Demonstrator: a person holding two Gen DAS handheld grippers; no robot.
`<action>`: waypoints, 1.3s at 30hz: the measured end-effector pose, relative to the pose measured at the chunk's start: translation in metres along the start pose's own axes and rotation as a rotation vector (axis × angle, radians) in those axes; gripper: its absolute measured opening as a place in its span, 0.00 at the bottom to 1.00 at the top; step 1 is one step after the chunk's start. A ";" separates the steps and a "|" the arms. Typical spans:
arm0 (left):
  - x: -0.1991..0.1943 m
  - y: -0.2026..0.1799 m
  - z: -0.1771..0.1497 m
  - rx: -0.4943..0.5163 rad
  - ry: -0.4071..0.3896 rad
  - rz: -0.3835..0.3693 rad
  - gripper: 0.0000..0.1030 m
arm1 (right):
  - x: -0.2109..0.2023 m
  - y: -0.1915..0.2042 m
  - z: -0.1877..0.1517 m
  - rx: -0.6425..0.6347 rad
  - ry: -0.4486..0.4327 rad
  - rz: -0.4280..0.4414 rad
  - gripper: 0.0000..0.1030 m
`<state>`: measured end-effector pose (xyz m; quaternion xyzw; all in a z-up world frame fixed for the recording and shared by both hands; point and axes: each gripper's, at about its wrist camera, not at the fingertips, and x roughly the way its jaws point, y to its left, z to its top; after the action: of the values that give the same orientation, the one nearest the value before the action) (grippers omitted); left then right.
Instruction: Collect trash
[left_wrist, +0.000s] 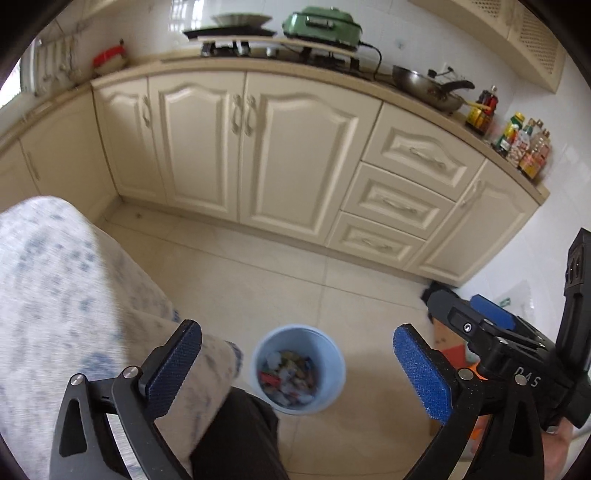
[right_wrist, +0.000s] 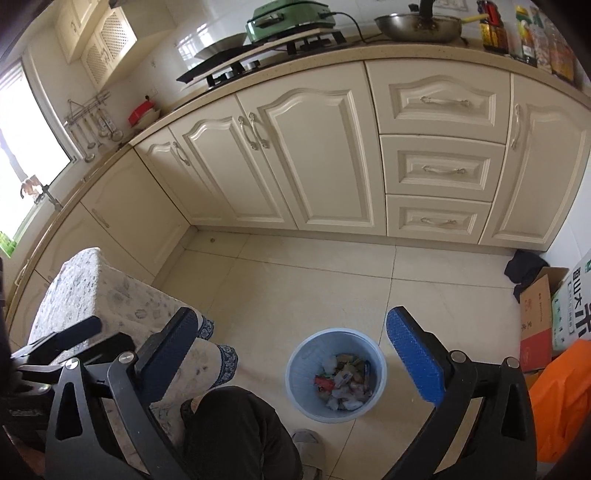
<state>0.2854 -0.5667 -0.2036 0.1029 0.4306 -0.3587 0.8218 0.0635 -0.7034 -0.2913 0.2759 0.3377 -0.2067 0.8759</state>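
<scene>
Hanging above the tiled floor (right_wrist: 295, 273), both tongs were spread wide with nothing between their blue pads. The left tongs (left_wrist: 295, 369) framed a pale blue bin (left_wrist: 298, 369) that stood on the floor just past the person's dark-trousered knee (left_wrist: 236, 435). From the right wrist view the same bin (right_wrist: 336, 374) sat between the fingers of the right tongs (right_wrist: 291, 363), nearer the right finger than the left. The bin was upright, and a heap of crumpled wrappers (right_wrist: 343, 384), white, red and blue among them, lay in its bottom; the same litter (left_wrist: 290, 378) showed in the left view, somewhat blurred.

A cloth with a blue speckled pattern (right_wrist: 110, 295) covered a table (left_wrist: 55, 288) at the near left, its edge hanging beside the left finger in each view. In the left wrist view the right tongs (left_wrist: 495, 332) showed at the right edge as a black frame with a blue pad.

Cream cabinets (right_wrist: 314, 155) ran along the far side of the floor, with three drawers (right_wrist: 439, 166) stacked at the right. On the counter above them stood a green cooker (right_wrist: 291, 16), a steel wok (right_wrist: 417, 26) and a row of bottles (left_wrist: 524, 147). At the right wall, cardboard boxes (right_wrist: 543, 317) and an orange bag (right_wrist: 561, 398) rested on the floor, well apart from the bin.
</scene>
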 end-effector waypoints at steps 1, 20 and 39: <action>-0.005 -0.003 -0.003 0.003 -0.011 0.007 0.99 | -0.001 0.002 0.001 0.000 0.001 -0.002 1.00; -0.158 0.047 -0.094 -0.055 -0.196 0.120 0.99 | -0.077 0.085 -0.002 -0.101 -0.121 0.064 1.00; -0.370 0.112 -0.227 -0.232 -0.463 0.380 0.99 | -0.148 0.274 -0.042 -0.390 -0.260 0.292 1.00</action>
<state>0.0797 -0.1918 -0.0681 0.0026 0.2433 -0.1611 0.9565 0.0922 -0.4422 -0.1190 0.1189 0.2124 -0.0432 0.9689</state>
